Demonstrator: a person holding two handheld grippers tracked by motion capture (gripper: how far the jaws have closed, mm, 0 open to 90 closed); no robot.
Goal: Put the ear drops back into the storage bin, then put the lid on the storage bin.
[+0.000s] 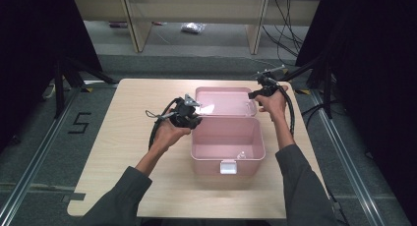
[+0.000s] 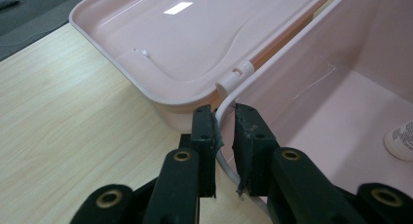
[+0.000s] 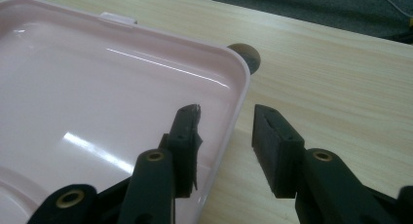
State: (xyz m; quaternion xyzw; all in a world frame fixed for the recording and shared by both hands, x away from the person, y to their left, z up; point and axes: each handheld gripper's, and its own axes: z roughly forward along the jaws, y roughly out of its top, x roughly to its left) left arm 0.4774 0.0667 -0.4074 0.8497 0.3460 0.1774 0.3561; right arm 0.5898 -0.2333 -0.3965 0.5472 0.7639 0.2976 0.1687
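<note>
Wooden table (image 1: pixel 123 152), floor marking "5" (image 1: pixel 78 123), open pink box (image 1: pixel 226 137), label unreadable.

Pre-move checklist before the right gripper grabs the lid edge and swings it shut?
1. Left gripper clamped on the box wall: ok, rim sits between the pads.
2. Right gripper straddles the lid rim: ok, one jaw inside, one outside.
3. Right pads pressing on the rim: not ok, gap shows on both sides.
4. Lid lying fully open behind the box: ok.
5. Small white bottle low enough inside to clear the lid: cannot tell.
</note>
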